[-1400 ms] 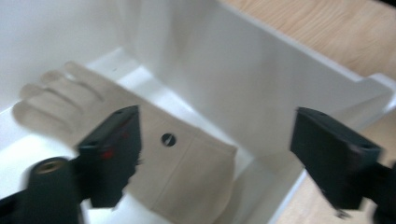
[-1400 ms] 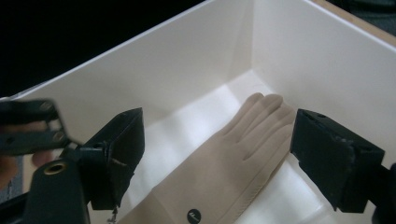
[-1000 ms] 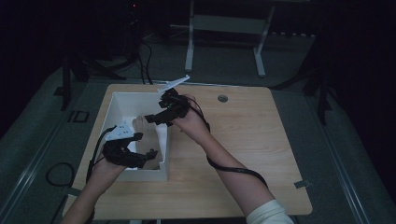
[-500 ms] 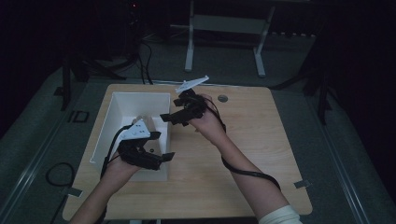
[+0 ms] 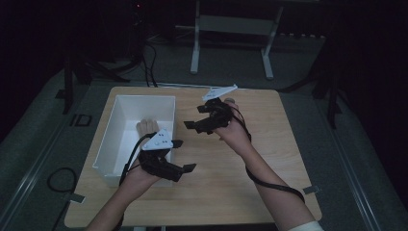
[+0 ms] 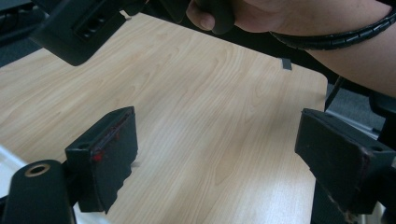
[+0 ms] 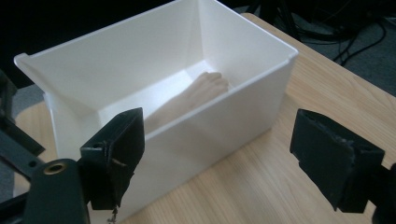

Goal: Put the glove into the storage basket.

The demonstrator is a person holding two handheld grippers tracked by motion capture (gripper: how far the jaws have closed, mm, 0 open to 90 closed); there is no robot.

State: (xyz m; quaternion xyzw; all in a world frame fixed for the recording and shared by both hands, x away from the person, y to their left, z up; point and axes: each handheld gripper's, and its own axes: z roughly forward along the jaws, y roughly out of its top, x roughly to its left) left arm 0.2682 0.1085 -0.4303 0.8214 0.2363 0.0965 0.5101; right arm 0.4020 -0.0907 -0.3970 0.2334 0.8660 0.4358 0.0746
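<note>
My left claw [image 5: 185, 155] hung over the counter [image 5: 269, 159] just beside the near right corner of the white box [image 5: 124, 109], its jaws spread wide with nothing between them. My right claw [image 5: 192, 117] hovered farther out, right of the box and apart from it, jaws likewise wide and empty. The thing I was working with, a tan, foot-shaped piece [image 5: 146, 127], lay on the floor of the box, left of both claws and touched by neither.

The box was smooth, matte plastic with straight walls and a thin lip; the counter was pale wood-grain laminate with rounded corners. The jaw pads were black, blocky and scuffed.

The left claw's view gave me the bare counter [image 6: 196, 121] between my jaws, red smears on one pad [image 6: 109, 156], and my other hand [image 6: 261, 14] above with its ribbed cable. The right claw's view looked into the box [image 7: 224, 116], where the tan piece [image 7: 201, 93] showed small toes at its far end.
</note>
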